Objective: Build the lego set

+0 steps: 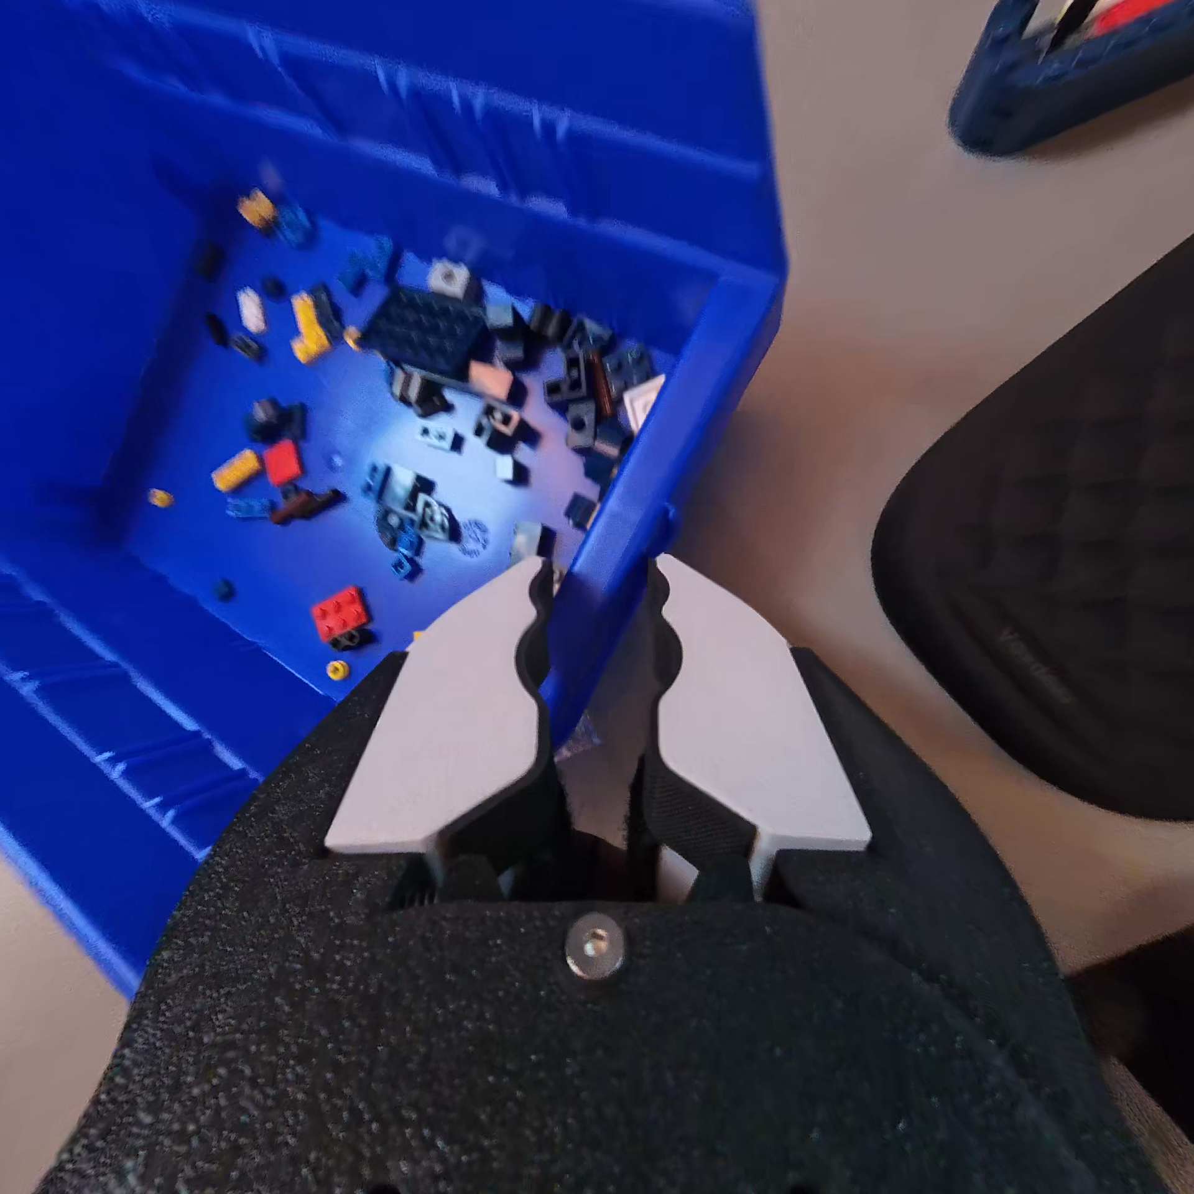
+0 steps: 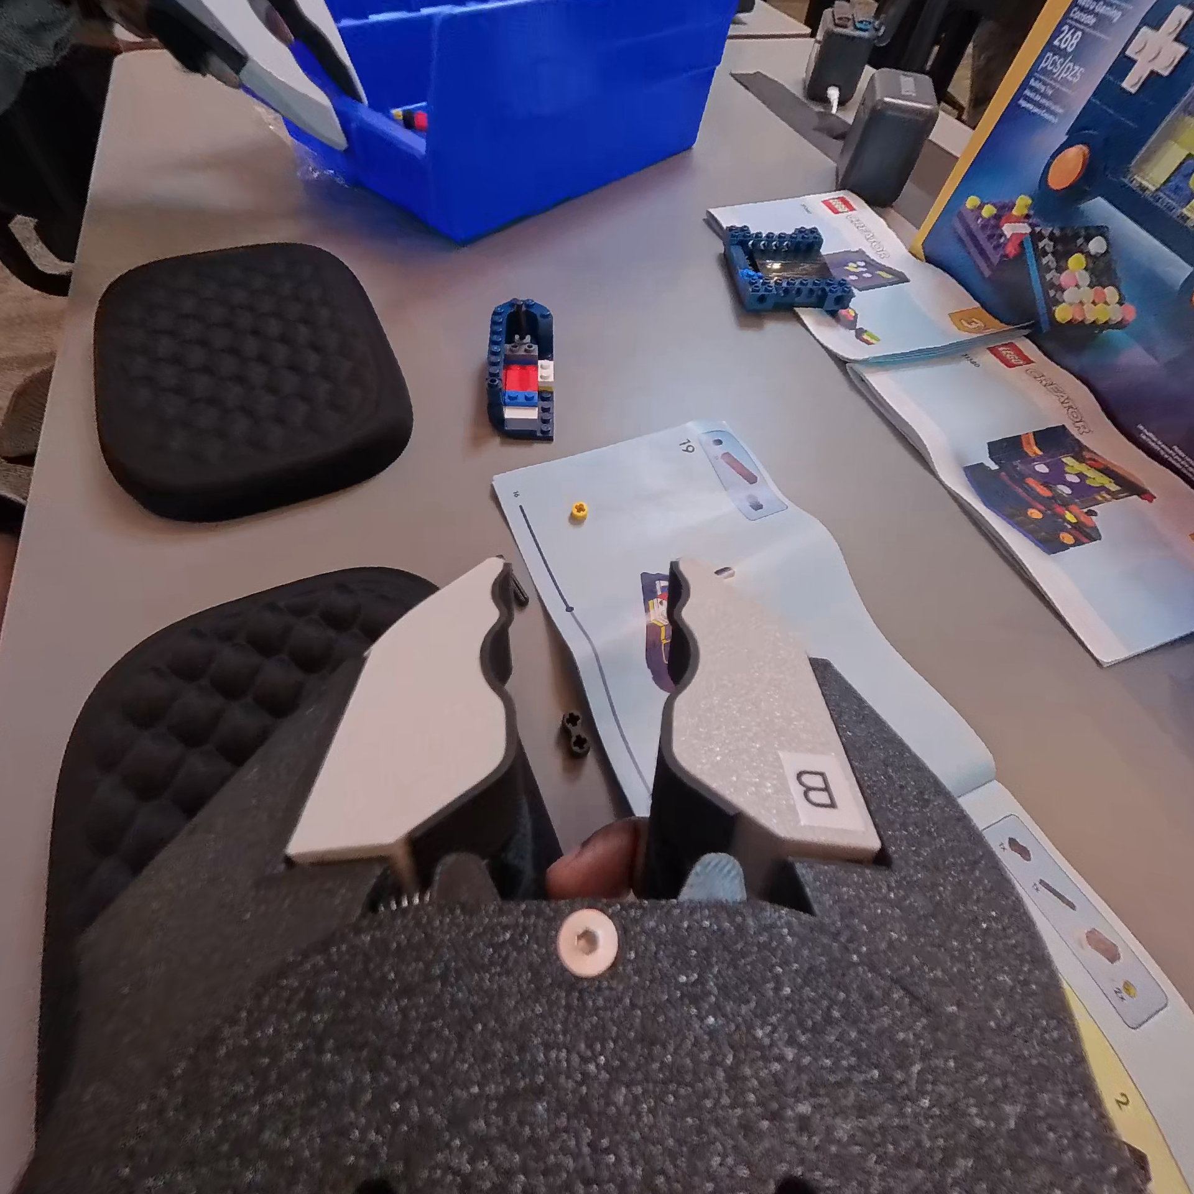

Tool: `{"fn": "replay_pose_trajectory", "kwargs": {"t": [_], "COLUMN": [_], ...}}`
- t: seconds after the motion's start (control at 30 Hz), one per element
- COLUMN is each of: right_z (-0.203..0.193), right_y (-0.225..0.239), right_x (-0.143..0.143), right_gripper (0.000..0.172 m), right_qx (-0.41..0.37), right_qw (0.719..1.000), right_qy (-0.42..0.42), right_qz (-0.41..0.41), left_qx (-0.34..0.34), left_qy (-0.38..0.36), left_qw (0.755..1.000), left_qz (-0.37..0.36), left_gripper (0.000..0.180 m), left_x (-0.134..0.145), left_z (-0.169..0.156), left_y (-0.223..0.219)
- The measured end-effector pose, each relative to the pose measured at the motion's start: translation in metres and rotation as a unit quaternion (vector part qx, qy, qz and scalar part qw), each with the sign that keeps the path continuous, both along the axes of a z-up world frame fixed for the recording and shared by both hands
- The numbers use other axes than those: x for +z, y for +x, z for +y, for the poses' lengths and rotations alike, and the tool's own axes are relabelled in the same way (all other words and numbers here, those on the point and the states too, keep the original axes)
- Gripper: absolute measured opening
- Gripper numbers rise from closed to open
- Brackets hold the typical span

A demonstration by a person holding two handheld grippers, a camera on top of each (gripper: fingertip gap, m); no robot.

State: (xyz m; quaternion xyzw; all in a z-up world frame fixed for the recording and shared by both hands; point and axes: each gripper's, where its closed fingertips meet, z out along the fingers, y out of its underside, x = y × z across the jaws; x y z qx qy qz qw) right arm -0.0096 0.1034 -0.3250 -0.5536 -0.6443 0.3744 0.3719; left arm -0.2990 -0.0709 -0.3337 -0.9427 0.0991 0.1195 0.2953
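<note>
My left gripper (image 1: 597, 568) pinches the tilted blue bin (image 1: 652, 491) wall, right gripper (image 2: 588, 568) hangs open and empty; a slip would probably spill the loose bricks (image 1: 426, 413).

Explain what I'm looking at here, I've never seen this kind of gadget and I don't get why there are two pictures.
There is no robot: a person holds a two-finger claw in each hand, and a camera on each claw looks forward along its fingers. One picture comes from each camera, taken at the same instant.

The left claw is clamped on the wall of a blue bin, which is tipped; small toy bricks lie scattered inside it. The right view shows the same claw at that bin, farther off.

The right claw is open and holds nothing. It hovers over a grey table, above the edge of an open booklet with a yellow stud on it. A small black piece lies between its fingers on the table. Nearby are two black pads, a little brick boat, more booklets and a toy box.
</note>
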Motion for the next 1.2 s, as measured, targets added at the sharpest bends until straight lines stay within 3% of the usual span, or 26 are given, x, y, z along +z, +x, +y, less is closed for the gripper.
{"fn": "replay_pose_trajectory", "kwargs": {"t": [0.1, 0.17, 0.27, 0.37, 0.5, 0.63, 0.77, 1.0, 1.2], "right_z": [0.002, 0.004, 0.009, 0.014, 0.026, 0.043, 0.058, 0.076, 0.095], "right_y": [-0.001, -0.003, -0.006, -0.008, -0.003, 0.007, 0.015, 0.027, 0.039], "right_x": [0.003, 0.008, 0.018, 0.032, 0.055, 0.082, 0.093, 0.092, 0.093], "right_gripper": [0.045, 0.047, 0.052, 0.062, 0.089, 0.123, 0.147, 0.148, 0.147], "right_qx": [-0.005, -0.015, -0.026, -0.037, -0.068, -0.112, -0.157, -0.218, -0.256], "right_qw": [1.000, 0.999, 0.997, 0.992, 0.978, 0.953, 0.934, 0.932, 0.917], "right_qy": [-0.010, -0.016, -0.019, -0.013, -0.011, -0.049, -0.079, 0.023, 0.015], "right_qz": [0.012, 0.027, 0.068, 0.122, 0.196, 0.278, 0.310, 0.288, 0.305], "left_qx": [-0.023, -0.067, -0.138, -0.191, -0.267, -0.317, -0.316, -0.300, -0.279], "left_qy": [0.134, 0.236, 0.341, 0.378, 0.399, 0.374, 0.405, 0.427, 0.442], "left_qw": [0.990, 0.966, 0.916, 0.888, 0.866, 0.866, 0.849, 0.841, 0.835], "left_qz": [-0.029, -0.079, -0.159, -0.180, -0.143, -0.103, -0.122, -0.143, -0.172], "left_gripper": [0.032, 0.043, 0.077, 0.112, 0.146, 0.147, 0.146, 0.146, 0.146], "left_x": [0.038, 0.075, 0.126, 0.147, 0.146, 0.130, 0.143, 0.132, 0.125], "left_z": [0.013, 0.022, 0.032, 0.044, 0.065, 0.092, 0.117, 0.138, 0.136], "left_y": [0.023, 0.049, 0.091, 0.124, 0.163, 0.192, 0.212, 0.225, 0.209]}}
